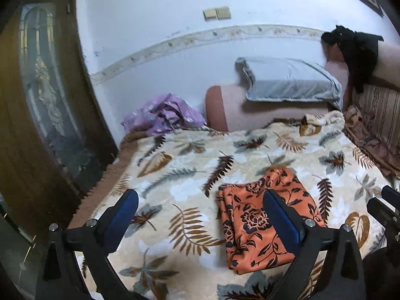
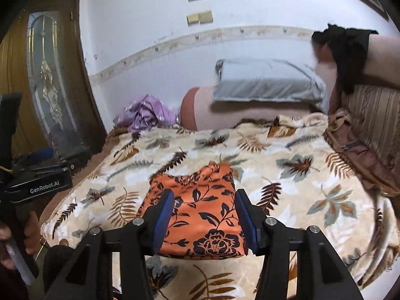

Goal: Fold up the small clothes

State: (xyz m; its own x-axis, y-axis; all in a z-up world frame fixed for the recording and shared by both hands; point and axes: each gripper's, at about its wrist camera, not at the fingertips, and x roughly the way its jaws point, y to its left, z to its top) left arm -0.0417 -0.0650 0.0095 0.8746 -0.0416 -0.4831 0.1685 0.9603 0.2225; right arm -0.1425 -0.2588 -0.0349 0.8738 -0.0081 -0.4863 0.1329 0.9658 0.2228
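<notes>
Both sets of jaws stand apart and hold nothing. Left gripper (image 1: 201, 215): its blue pads (image 1: 125, 212) are spread about as wide as they go, one at the near left of the orange floral garment (image 1: 252, 222), the other in front of its middle, with only bedding and cloth seen in the gap and neither pad pressing on anything. Right gripper (image 2: 205, 216): its jaws are roughly half spread, and its fingertips (image 2: 165, 212) frame the garment's near half from above; the cloth lies flat beneath with no fold pinched or lifted, so this is read as hovering, not gripping.

Orange floral garment: the task's thing, lying as a compact, roughly rectangular packet with layered edges along its left side. It rests on the leaf-patterned blanket (image 1: 190, 150), which gives a broad, flat working surface; judged from its tidy outline, the fold looks complete or nearly so, and the empty jaws fit a piece set down and let go.

Beyond the garment, toward the wall: a crumpled lilac cloth (image 1: 162, 115) at the far left, probably still waiting to be folded; to its right a pink bolster (image 1: 240, 110) carrying a grey pillow (image 1: 287, 80). Far right of the garment, a black cloth (image 1: 355, 50) drapes over a pinkish headboard. Left of the garment, past the blanket's edge, stands a wooden door with a glass panel (image 1: 45, 87).
</notes>
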